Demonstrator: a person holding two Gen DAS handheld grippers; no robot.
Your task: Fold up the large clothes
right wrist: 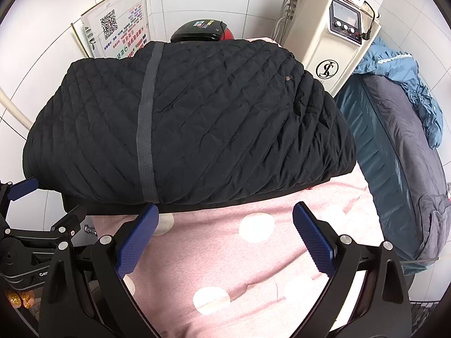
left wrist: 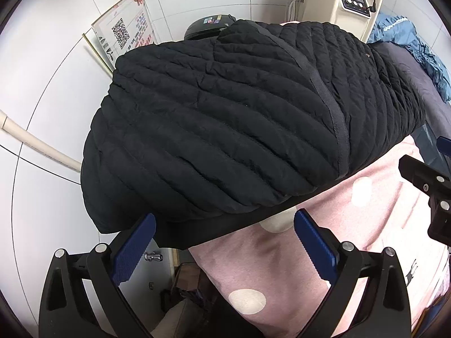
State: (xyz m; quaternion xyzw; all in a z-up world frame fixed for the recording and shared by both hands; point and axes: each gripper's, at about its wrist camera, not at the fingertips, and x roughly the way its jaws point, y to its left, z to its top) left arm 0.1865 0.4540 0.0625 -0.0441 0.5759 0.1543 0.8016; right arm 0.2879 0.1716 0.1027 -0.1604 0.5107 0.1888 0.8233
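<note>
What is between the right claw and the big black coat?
Only a bare strip of the pink spotted blanket lies between the open right gripper and the black quilted jacket, in the right wrist view.

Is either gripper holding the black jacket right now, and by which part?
Nothing is held. The left gripper and right gripper are both open, just short of the black quilted jacket's near hem.

One black quilted jacket (right wrist: pixel 197 124) on one pink spotted blanket (right wrist: pixel 267 276). Two grippers: left (left wrist: pixel 224 242) and right (right wrist: pixel 225 233), two blue fingers each. One cream machine (right wrist: pixel 332 42), one poster (right wrist: pixel 118 33), one blue garment (right wrist: pixel 394 67).
</note>
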